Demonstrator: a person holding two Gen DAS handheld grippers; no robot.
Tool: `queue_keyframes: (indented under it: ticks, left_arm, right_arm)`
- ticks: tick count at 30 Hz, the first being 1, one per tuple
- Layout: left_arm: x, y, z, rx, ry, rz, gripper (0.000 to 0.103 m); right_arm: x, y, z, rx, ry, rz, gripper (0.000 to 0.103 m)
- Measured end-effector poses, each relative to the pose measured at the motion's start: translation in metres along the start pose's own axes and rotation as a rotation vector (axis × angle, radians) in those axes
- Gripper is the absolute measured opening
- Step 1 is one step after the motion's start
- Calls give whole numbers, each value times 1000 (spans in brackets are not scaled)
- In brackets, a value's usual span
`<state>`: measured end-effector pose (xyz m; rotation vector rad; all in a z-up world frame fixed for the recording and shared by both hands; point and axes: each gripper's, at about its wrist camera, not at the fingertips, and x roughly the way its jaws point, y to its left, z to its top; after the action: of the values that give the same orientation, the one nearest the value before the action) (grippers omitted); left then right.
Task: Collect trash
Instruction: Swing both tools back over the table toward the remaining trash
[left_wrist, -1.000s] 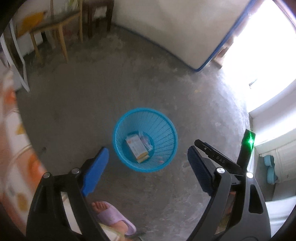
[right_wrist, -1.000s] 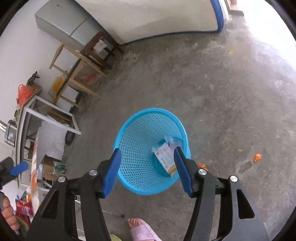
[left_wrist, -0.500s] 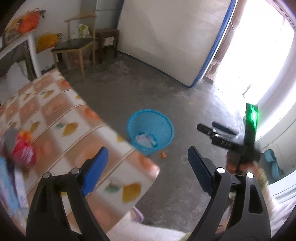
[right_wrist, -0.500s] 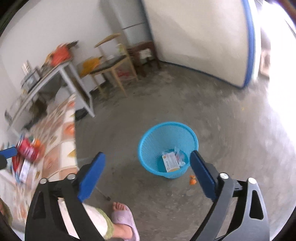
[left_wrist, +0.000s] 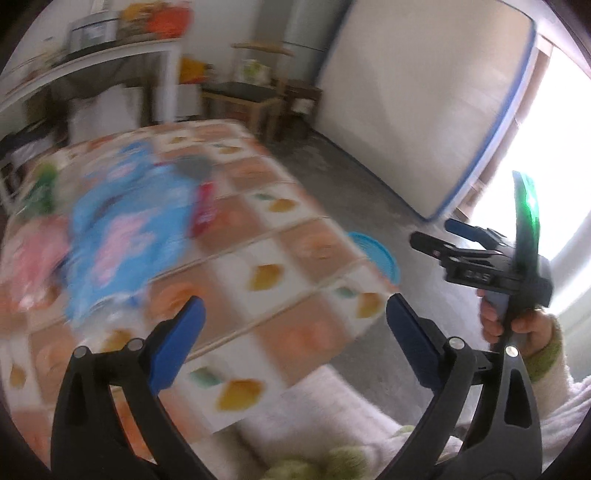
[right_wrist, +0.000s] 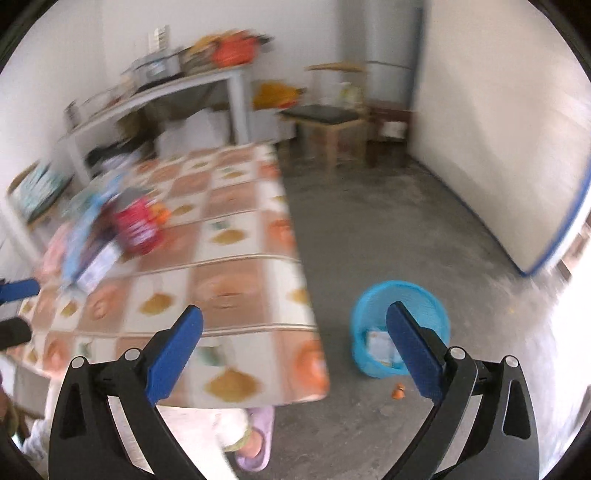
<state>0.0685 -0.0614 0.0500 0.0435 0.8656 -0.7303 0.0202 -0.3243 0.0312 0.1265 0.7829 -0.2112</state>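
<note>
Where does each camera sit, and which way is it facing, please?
Left wrist: on the left gripper, angled down over the table; its jaws are opening, empty; the right gripper and hand show.
Right wrist: on the right gripper, jaws opening, empty, facing table edge and floor; a slippered foot shows.
Shared: table, blue basket.

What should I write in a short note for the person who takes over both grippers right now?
Left gripper: jaws opening, nothing between them.
Right gripper: jaws opening, also empty.
Blue basket stands on the floor beside the table; a packet already lies in it.
Left to do: blurred wrappers on the table, red packet and blue packet; small orange scrap on the floor by the basket.
</note>
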Motion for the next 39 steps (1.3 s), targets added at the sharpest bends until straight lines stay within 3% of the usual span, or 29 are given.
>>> queue_keyframes:
  ticks: [4,12,14,20,28,29,31,35,39]
  left_arm:
    - [-24,54,-15,-117,-63,79,95]
    - [-59,163,-27,-307,-157,159,95]
    - [-58,192,-23,-353,-165,246,95]
    - [-24,225,-8,-248,-90,455,94]
    - [28,230,12,-119,15,549,93]
    - [33,229,12,-104,28,562,92]
    - [45,229,10,-68,70,601,75]
    - [53,229,5,-49,100,635,60]
    - [50,226,0,-46,105,637,31]
  right_arm:
    - [4,47,13,-68,-26,74,97]
    - [15,122,26,-122,-86,214,97]
    - [20,134,29,-121,-83,238,97]
    - [34,147,32,-105,-68,265,97]
    - [57,138,32,-57,-20,240,97]
    - [59,137,32,-51,-16,238,97]
    - [62,135,31,-42,-11,237,97]
    - [65,133,29,-31,-1,239,97]
    - [64,132,29,-31,-2,240,97]
